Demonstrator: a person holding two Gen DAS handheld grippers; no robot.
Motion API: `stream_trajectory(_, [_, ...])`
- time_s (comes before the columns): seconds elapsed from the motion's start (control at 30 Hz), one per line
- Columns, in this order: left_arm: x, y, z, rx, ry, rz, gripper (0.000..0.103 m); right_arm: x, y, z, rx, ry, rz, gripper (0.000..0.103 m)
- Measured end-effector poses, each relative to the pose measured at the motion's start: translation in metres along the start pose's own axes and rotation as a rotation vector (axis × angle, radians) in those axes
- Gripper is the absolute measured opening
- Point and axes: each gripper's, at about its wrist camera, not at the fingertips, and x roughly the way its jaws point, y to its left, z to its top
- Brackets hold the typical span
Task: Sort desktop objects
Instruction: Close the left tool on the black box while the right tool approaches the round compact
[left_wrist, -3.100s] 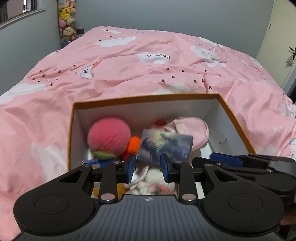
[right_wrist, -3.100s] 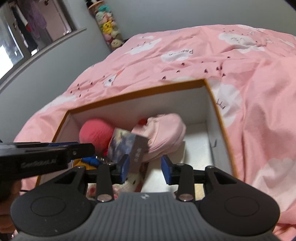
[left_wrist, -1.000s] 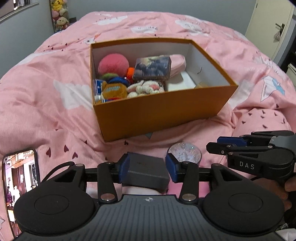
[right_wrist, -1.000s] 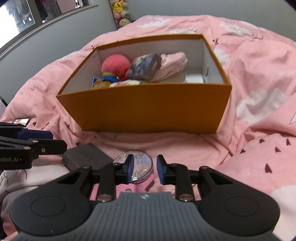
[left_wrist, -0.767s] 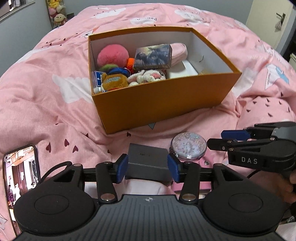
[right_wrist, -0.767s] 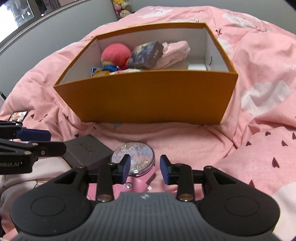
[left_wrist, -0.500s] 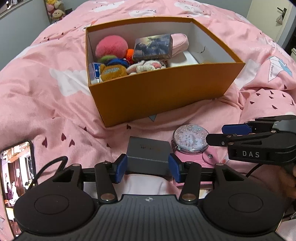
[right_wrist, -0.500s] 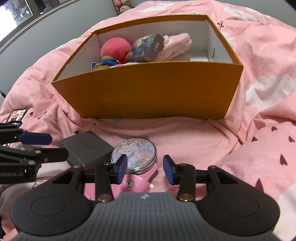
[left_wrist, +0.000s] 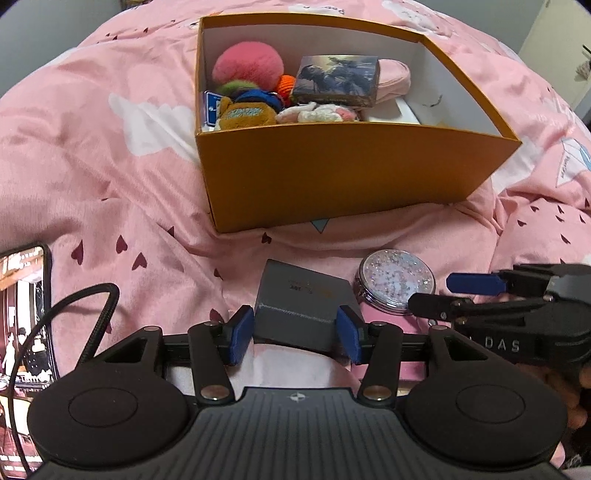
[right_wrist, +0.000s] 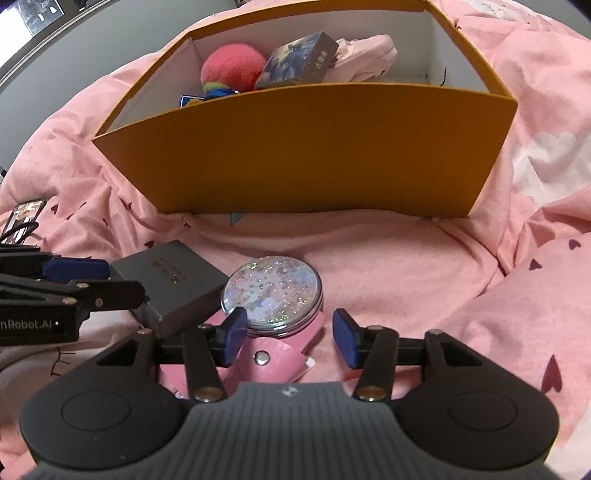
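Already the orange box (left_wrist: 343, 177) holds several toys, while the grey box (left_wrist: 303, 306) sits between the left gripper (left_wrist: 295, 334)'s half-open pads, seemingly unpinched, and the glitter compact (right_wrist: 271, 291) lies before the right gripper (right_wrist: 290, 338)'s opening jaws

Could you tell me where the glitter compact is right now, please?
In both views the compact lies on the pink bedding, in front of the orange box and just right of the grey box.

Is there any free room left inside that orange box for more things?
Yes: the orange box is bare white at its right end, beside the pink pouch. Its left end is crowded with the pink pompom, plush toys and picture box.
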Motion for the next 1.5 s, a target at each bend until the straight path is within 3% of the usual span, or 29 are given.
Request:
stream_trajectory(0.4, [0.017,0.018,0.005,-0.142,0.082,-0.047,0.062,0.004,0.002,0.001,-0.006,0.013,0.005,0.061])
stream_trajectory(0.7, [0.039,0.023,0.008,-0.197,0.13,-0.083,0.077,0.004,0.001,0.001,-0.004,0.013,0.005,0.062])
stream_trajectory(0.87, [0.045,0.022,0.009,-0.212,0.124,-0.08,0.077,0.003,0.001,0.001,-0.003,0.014,0.007,0.063])
stream_trajectory(1.13, [0.027,0.021,0.011,-0.223,0.059,-0.067,0.051,0.004,-0.003,-0.001,0.006,0.015,0.016,0.064])
stream_trajectory(1.33, [0.015,0.03,0.014,-0.283,0.039,-0.122,0.042,0.004,-0.004,-0.001,0.007,0.016,0.016,0.064])
stream_trajectory(1.5, [0.008,0.037,0.018,-0.338,0.023,-0.199,0.041,0.004,-0.004,-0.002,0.007,0.016,0.015,0.064])
